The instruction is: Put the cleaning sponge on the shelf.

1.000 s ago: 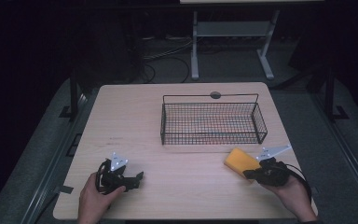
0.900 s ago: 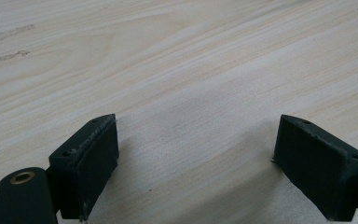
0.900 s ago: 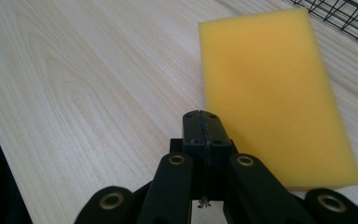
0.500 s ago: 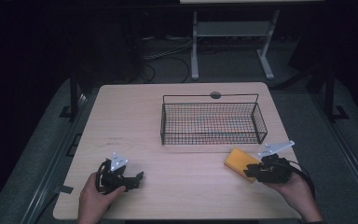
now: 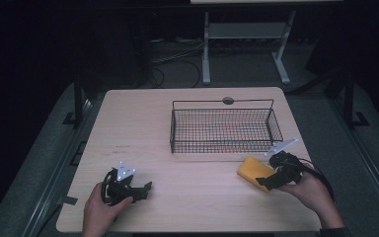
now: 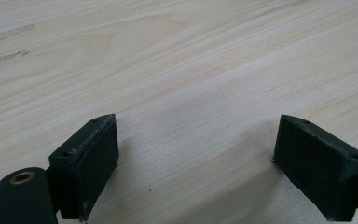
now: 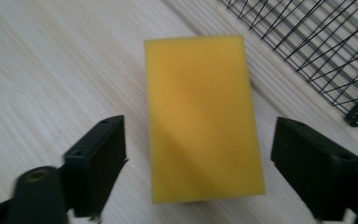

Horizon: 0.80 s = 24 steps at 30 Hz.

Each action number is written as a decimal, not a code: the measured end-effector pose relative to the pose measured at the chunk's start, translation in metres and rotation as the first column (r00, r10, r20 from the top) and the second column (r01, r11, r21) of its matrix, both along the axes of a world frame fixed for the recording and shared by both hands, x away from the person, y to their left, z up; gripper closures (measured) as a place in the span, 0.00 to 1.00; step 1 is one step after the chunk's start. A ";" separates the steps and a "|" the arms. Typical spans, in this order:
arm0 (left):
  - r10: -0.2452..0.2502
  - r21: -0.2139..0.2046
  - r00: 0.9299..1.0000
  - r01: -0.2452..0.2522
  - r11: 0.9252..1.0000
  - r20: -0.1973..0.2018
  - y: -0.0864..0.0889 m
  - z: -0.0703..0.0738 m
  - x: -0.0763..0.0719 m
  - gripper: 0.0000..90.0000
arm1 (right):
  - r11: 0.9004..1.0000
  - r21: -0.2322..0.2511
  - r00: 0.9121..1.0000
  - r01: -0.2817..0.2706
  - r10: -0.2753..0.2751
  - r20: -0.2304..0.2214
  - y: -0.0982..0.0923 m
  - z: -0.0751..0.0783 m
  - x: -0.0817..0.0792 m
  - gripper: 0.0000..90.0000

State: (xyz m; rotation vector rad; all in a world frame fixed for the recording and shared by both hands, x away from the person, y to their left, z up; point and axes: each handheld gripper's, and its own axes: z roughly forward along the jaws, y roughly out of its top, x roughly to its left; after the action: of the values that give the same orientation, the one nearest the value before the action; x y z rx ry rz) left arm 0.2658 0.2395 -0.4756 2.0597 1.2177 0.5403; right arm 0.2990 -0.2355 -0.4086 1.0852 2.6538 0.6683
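Yellow sponge [image 7: 204, 116] lies on the pale wooden table [image 5: 143, 123] between the just-opened right claw [image 7: 198, 163], unheld.

Sponge [image 7: 204, 119] slightly blurred in right gripper view; wire basket [image 7: 317, 42] cut off by top-right edge.

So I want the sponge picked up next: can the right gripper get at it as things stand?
Probably yes: the right gripper has just been opening, and the yellow sponge lies flat between its jaws, untouched, beside the wire basket.
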 end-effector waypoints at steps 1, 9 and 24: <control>0.000 0.001 1.000 0.000 1.000 -0.002 0.000 0.000 0.000 0.14 | 1.000 -0.012 1.000 -0.005 0.005 -0.012 0.002 -0.002 0.002 0.15; 0.000 0.001 1.000 0.000 1.000 -0.002 0.000 0.000 0.000 0.14 | 0.998 -0.049 0.997 -0.039 0.036 -0.068 0.016 -0.013 0.020 0.12; 0.000 0.001 1.000 0.000 1.000 -0.002 0.000 0.000 0.000 0.14 | 0.989 -0.123 0.990 -0.078 0.062 -0.127 0.027 -0.033 0.038 0.10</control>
State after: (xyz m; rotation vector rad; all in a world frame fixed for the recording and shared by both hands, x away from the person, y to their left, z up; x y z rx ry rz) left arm 0.2658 0.2395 -0.4754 2.0618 1.2196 0.5392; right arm 0.3367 -0.2080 -0.4412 1.0334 2.8066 0.4490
